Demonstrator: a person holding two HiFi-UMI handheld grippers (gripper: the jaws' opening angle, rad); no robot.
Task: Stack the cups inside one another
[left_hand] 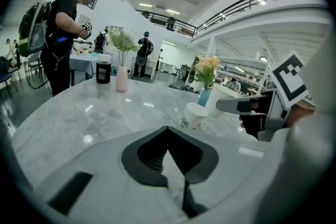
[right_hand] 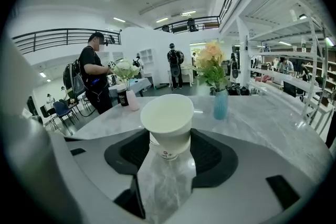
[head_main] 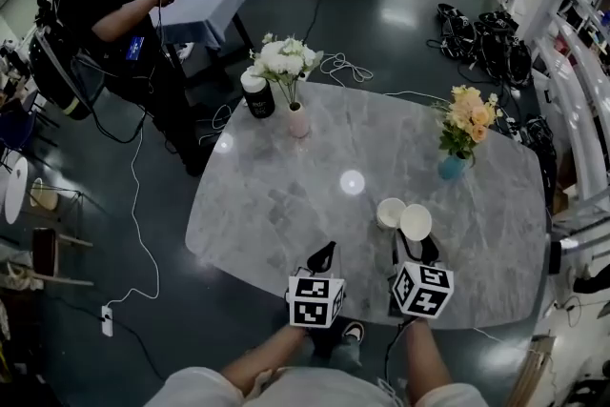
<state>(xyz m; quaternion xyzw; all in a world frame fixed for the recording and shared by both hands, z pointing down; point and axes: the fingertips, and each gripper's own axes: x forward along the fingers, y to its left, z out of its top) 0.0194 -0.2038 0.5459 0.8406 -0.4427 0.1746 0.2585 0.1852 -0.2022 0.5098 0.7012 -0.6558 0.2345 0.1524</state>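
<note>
On the marble worktop (head_main: 286, 195) one paper cup (head_main: 390, 213) stands just beside a second cup (right_hand: 167, 118) clamped in the right hand-held gripper (right_hand: 167, 150), while the left hand-held gripper (left_hand: 168, 150) is closed and empty.

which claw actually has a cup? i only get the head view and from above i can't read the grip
observer: the right claw. Its own view shows the paper cup held between both jaws, one on each side.
operator: left one got anything
observer: no, the left claw is shut tip to tip with nothing in it.
operator: any marking on the free cup
observer: yes, the second cup has dark print low on its side, seen in the left gripper view.
</note>
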